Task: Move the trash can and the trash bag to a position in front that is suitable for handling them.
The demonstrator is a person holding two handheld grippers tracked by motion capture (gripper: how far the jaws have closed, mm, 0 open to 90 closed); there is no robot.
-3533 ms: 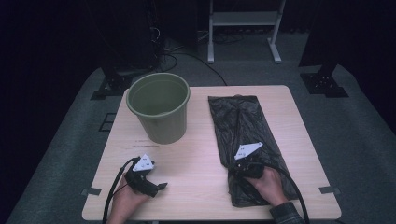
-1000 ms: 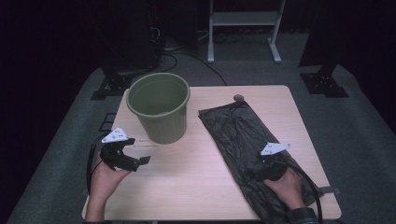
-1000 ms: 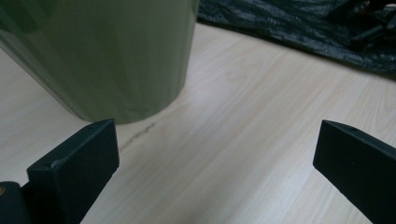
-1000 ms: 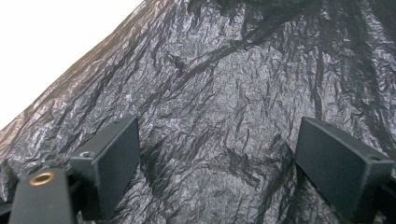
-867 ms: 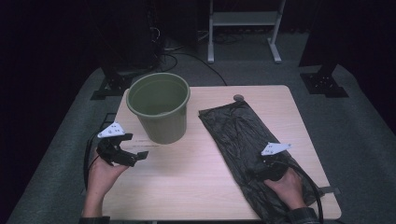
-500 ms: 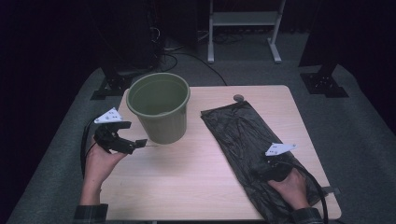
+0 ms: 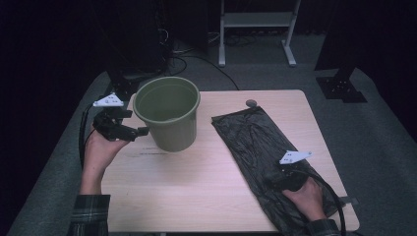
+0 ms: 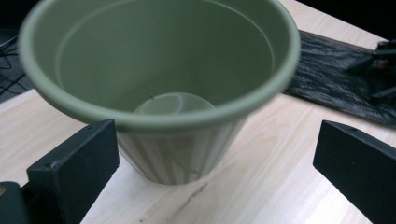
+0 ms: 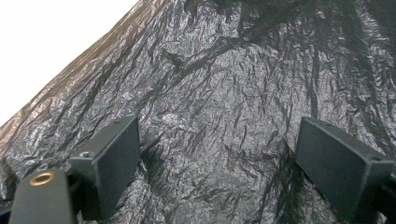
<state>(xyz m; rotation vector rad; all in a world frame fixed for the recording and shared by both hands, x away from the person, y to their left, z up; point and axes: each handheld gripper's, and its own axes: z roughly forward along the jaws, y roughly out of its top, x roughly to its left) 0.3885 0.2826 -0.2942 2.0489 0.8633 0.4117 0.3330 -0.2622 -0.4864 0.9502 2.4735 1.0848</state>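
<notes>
bin: round olive-green plastic bucket (image 7: 168, 118) stands upright at the bench's (image 7: 196, 187) far left, empty

left claw (image 7: 132, 131): wide open beside its wall, probably lining up a grab

right claw (image 7: 278, 178): spread wide, resting on the crinkled black plastic bag (image 7: 255, 147), likely pinning it flat

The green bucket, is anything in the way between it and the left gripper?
No. The left gripper hangs open just beside the green bucket, and the left gripper view looks straight at the bucket's rim and wall. The black bag lies flat on the bucket's other side, under the open right gripper.
</notes>
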